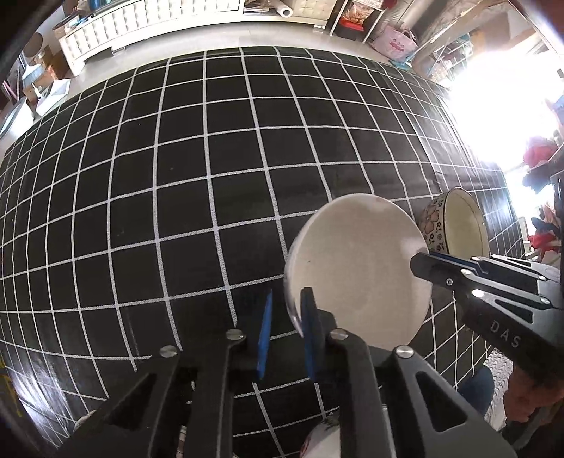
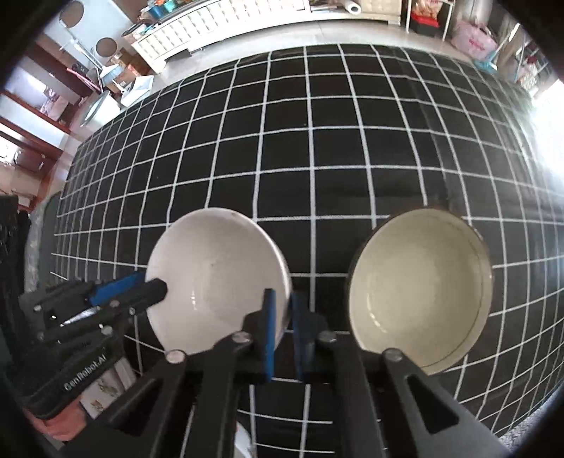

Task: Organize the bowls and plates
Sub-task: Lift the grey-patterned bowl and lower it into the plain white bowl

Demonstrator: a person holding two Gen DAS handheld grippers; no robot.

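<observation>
White bowl (image 2: 215, 278) sits on the black tablecloth with white grid (image 2: 317, 148), near the front edge, opening facing up. Round, so no long axis to call; its rim looks level in the right wrist view.

Both grippers pinch this same bowl on opposite sides of the rim. Left gripper (image 1: 286, 331): blue pads narrowed onto the bowl's left rim, one pad outside the wall, one inside; rim edge sits between them. From the right wrist view the left gripper (image 2: 160, 287) comes in from the left, tip over the left rim and reaching into the bowl. Right gripper (image 2: 282, 329): blue pads close together with the bowl's right rim caught between them, one pad inside, one outside. In the left wrist view the right gripper (image 1: 421, 260) bites the far-right rim. Both claws point steeply down at the table.

Second bowl, cream inside with a floral pattern outside (image 1: 454, 222), stands just right of the white bowl, apart from it, also upright with opening up; a thin dark line rings its inner rim (image 2: 421, 289). Nothing touches it.

Beyond the table: pale floor, a white tufted bench (image 2: 211, 24), and shelving, blurred at the frame edges. Strong glare at right.
</observation>
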